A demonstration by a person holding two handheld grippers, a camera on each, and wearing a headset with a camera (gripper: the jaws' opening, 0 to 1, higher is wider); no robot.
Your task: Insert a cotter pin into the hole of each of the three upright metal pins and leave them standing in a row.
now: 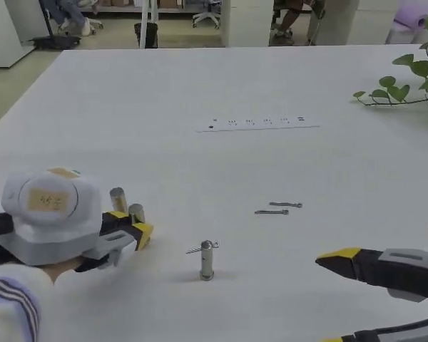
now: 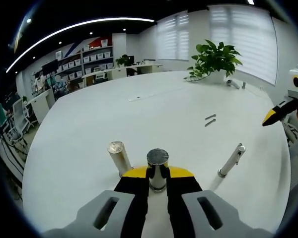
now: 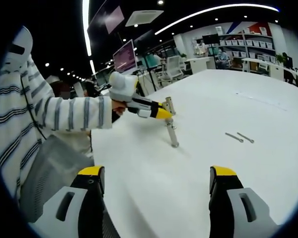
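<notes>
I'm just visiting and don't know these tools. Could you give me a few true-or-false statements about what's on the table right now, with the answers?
1. The left gripper is closed around an upright metal pin. True.
2. The right gripper is carrying a cotter pin. False: its jaws stand wide apart with nothing between them.
3. The lone standing pin has a fitted cotter pin through its top. True.
4. Three loose cotter pins lie on the table. False: there are two loose cotter pins, lying side by side.
</notes>
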